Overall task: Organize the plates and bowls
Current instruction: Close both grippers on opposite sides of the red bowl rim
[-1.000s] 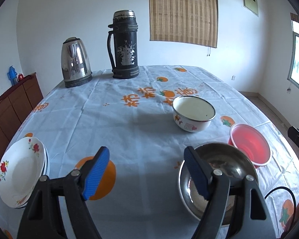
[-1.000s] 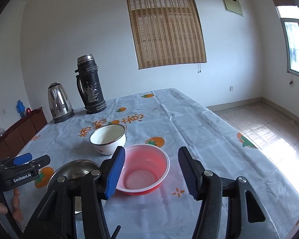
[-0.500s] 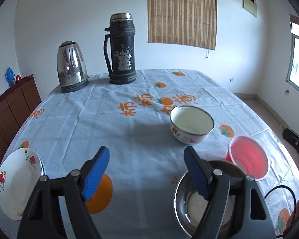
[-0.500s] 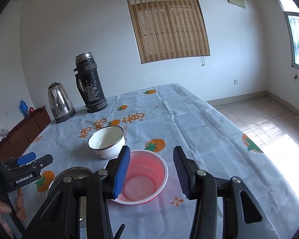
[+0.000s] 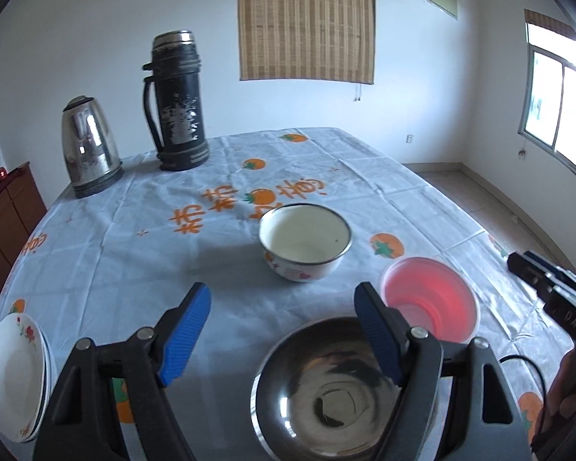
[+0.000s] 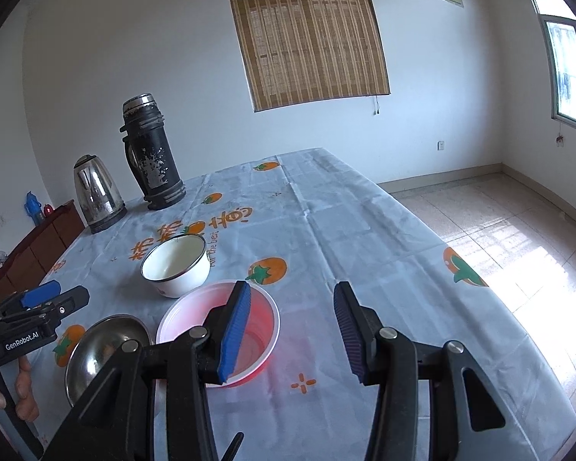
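Both grippers are spread wide and hold nothing. Left gripper [image 5: 282,320] fills the bottom of its frame, its right finger over the near rim of the steel bowl [image 5: 326,395] at lower centre; whether it touches the rim I cannot tell. Right gripper [image 6: 290,326] sits at the bottom of its frame, its left blue pad [image 6: 234,332] over the red bowl [image 6: 257,330], its right pad over bare cloth.

On the tablecloth [image 5: 115,253], the white bowl [image 5: 305,242] stands at mid-frame in the left view, apart from the others. In that view the red bowl [image 5: 430,303] lies at right, just beyond the steel bowl. Plates [image 5: 13,376] are stacked at the lower left edge, well apart from the bowls. Kettle [image 5: 90,146] and flask [image 5: 178,101] stand at the upper left, side by side at the table's far end.

In the right view the steel bowl [image 6: 100,349] shows at lower left, just beside the red one, with the white bowl [image 6: 174,265] beyond them.
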`<state>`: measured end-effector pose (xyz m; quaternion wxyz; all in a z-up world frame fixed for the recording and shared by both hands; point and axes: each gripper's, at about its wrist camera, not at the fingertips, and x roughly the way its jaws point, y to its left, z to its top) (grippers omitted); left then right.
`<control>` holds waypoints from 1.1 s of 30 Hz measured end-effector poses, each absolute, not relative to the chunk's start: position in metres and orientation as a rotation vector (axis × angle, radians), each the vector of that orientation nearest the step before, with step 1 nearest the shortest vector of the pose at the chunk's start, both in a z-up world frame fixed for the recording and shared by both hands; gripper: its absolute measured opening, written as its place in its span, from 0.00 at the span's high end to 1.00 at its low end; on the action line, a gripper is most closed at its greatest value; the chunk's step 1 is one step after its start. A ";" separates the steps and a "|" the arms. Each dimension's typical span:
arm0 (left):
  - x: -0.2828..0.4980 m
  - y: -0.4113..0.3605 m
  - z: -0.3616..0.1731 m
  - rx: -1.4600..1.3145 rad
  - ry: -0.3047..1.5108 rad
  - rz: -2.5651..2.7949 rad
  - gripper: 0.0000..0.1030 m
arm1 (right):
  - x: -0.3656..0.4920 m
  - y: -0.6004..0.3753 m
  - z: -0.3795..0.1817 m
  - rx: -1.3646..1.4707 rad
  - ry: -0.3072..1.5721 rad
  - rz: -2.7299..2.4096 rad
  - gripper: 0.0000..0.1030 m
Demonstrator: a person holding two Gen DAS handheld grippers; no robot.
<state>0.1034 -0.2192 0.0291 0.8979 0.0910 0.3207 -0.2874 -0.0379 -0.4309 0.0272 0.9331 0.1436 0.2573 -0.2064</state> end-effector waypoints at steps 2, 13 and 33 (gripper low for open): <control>0.104 -0.233 0.030 0.201 0.679 -0.628 0.24 | -0.035 -0.433 0.021 0.310 0.547 -0.404 0.53; 0.113 -0.309 0.008 0.345 0.791 -0.682 0.30 | -0.013 -0.440 -0.014 0.408 0.617 -0.356 0.53; 0.129 -0.355 -0.033 0.380 1.031 -0.721 0.72 | 0.009 -0.448 -0.041 0.495 0.696 -0.284 0.81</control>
